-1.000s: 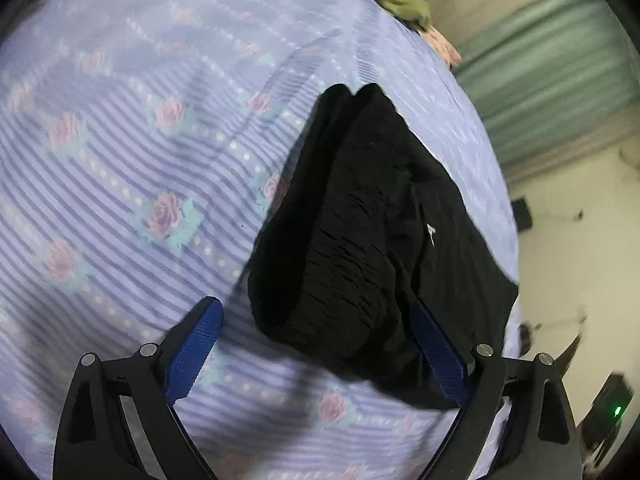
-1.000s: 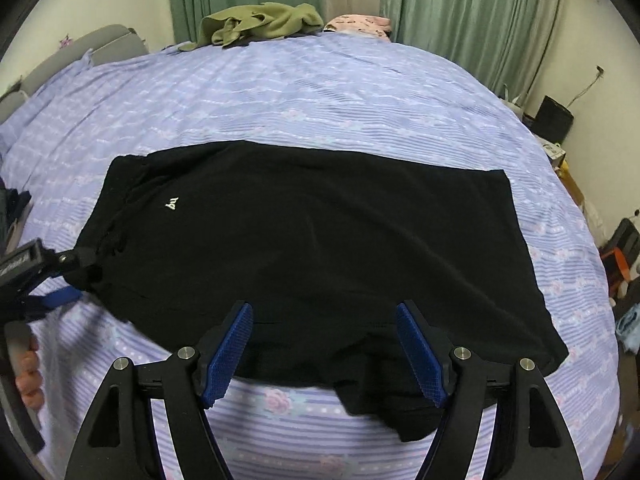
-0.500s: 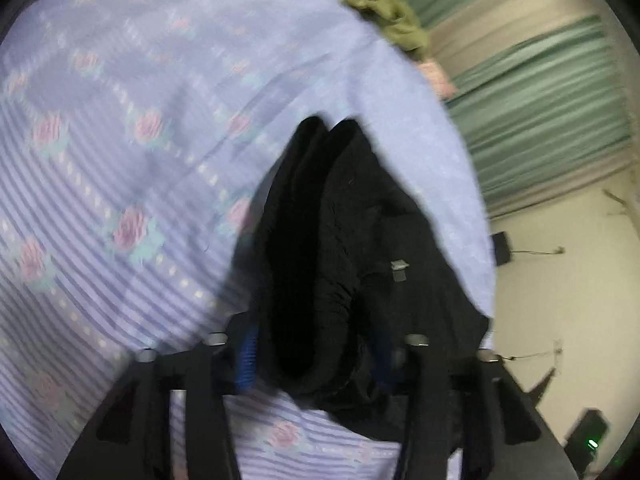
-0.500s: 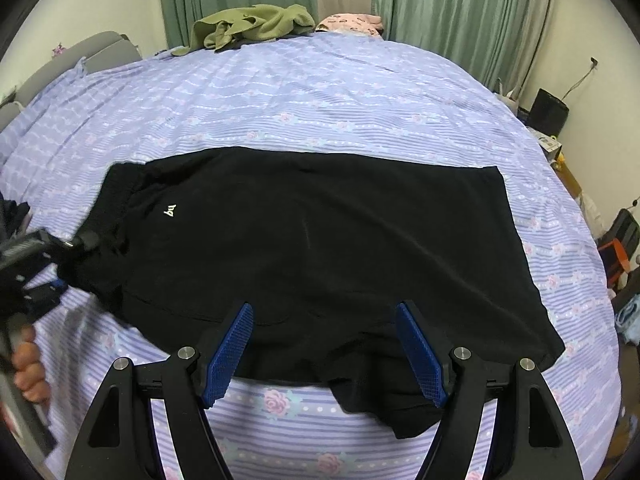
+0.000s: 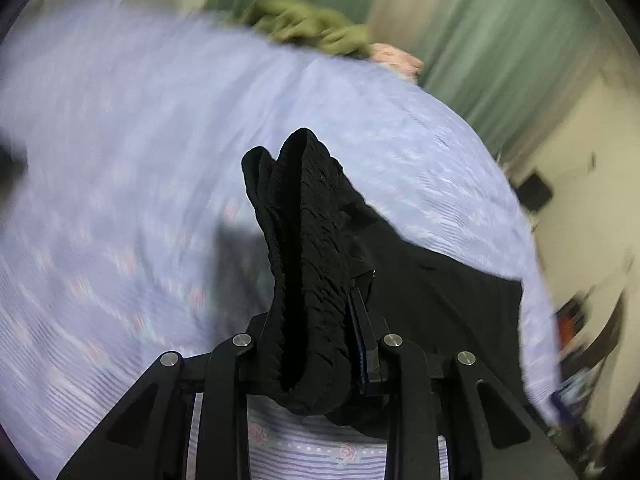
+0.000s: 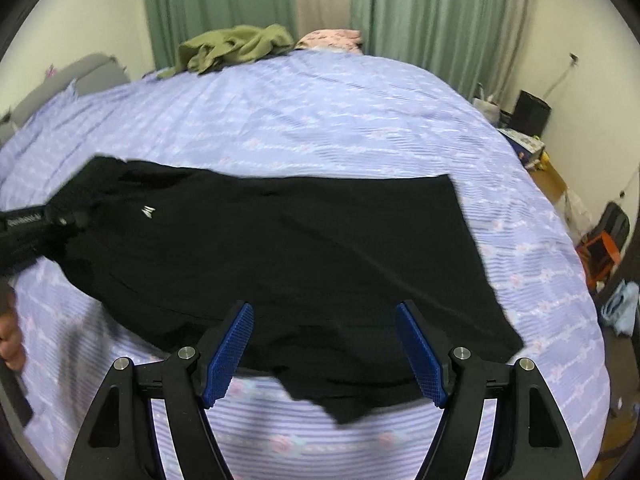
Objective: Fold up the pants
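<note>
Black pants (image 6: 288, 248) with a small white logo lie spread across the lilac flowered bed (image 6: 328, 120). My left gripper (image 5: 316, 344) is shut on the bunched elastic waistband (image 5: 304, 216) and lifts it off the bed; it also shows at the left edge of the right wrist view (image 6: 36, 228), gripping the waist end. My right gripper (image 6: 324, 352) is open and empty, its blue pads (image 6: 228, 352) hovering over the pants' near edge by the leg hem.
An olive garment (image 6: 232, 48) and a pink cloth (image 6: 332, 36) lie at the bed's far edge by green curtains (image 6: 420, 20). Boxes and bags (image 6: 600, 248) crowd the floor on the right. A grey headboard (image 6: 80, 80) is at far left.
My left gripper closed on the waistband and lifted it, swinging upward fast. The waist end of the pants rose off the bed. My right gripper stayed open and barely moved.
</note>
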Motion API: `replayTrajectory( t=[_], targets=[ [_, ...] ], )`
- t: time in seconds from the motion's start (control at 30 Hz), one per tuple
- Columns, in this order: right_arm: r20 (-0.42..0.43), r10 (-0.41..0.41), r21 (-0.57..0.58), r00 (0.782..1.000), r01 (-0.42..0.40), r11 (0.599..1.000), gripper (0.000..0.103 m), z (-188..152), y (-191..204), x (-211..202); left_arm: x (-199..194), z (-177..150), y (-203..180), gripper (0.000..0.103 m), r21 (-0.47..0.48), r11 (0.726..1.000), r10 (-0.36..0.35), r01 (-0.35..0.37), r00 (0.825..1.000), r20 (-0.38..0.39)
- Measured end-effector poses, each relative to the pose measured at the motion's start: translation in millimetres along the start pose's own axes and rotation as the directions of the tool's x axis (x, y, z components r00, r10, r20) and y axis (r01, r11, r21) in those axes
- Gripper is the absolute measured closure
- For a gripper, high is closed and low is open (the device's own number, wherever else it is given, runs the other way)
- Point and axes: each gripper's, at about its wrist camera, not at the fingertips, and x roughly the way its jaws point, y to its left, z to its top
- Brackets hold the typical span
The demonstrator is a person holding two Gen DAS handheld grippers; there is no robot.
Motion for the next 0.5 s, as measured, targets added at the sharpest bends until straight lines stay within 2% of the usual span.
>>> replayTrajectory(
  t=[0.07,0.1,0.2,0.37,0.5],
  targets=[
    [0.011,-0.015,0.03,1.0,0.015,0.999,0.029,0,-24,-10,-15,3,-38,0.075,0.126,0.991,0.029,-0.034,0.999,0.044],
    [0.015,-0.024,0.04,1.0,0.023,0.999,0.029,-1,-35,-14,-20,4,-65,0.075,0.199,0.979,0.042,-0.053,0.997,0.062],
    [0.024,-0.057,0.077,0.998,0.055,0.995,0.029,-4,-69,-26,-25,1,-117,0.075,0.323,0.945,0.021,-0.047,0.996,0.082],
    [0.027,-0.103,0.164,0.994,0.097,0.982,0.029,-12,-124,-40,-5,-8,-203,0.076,0.435,0.9,-0.038,0.017,0.998,0.04],
    [0.021,-0.128,0.229,0.992,0.12,0.966,0.029,-22,-166,-45,26,-23,-258,0.077,0.468,0.877,-0.09,0.107,0.994,-0.059]
  ],
)
